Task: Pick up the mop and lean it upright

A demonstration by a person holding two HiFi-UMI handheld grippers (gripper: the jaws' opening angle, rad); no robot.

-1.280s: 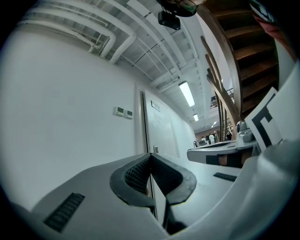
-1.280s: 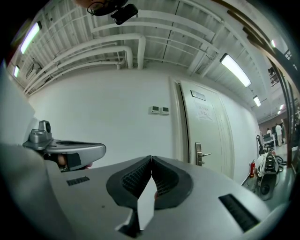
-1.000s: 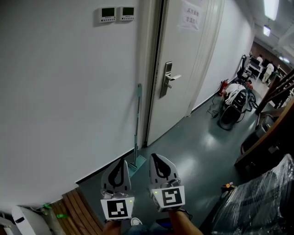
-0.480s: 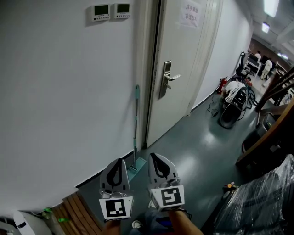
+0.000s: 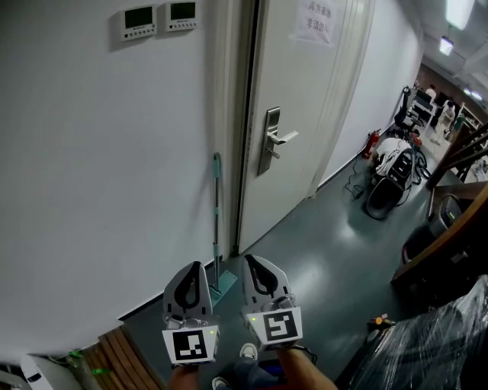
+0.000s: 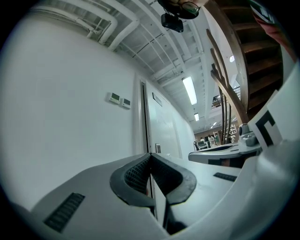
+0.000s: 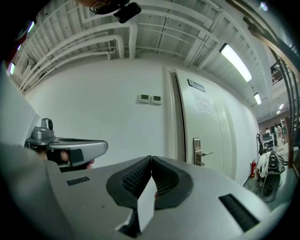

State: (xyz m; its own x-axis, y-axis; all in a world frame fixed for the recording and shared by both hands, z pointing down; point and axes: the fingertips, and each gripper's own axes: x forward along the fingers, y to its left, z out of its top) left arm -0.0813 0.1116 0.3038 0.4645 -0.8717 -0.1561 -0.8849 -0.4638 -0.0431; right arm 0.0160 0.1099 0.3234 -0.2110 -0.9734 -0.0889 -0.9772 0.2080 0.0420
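The mop stands upright against the white wall beside the door frame, its teal handle vertical and its flat head on the floor, partly hidden behind my left gripper. My left gripper and right gripper hang side by side in front of it, apart from it. Both are shut with nothing between the tips, as the left gripper and the right gripper show in their own views.
A white door with a metal lever handle is right of the mop. Two wall control panels sit high on the wall. Bags and cables lie down the corridor. Wooden slats at bottom left, wrapped goods at bottom right.
The view has shifted: the mop, door and wall panels moved left and slightly down in the picture. Both grippers stay shut and side by side.
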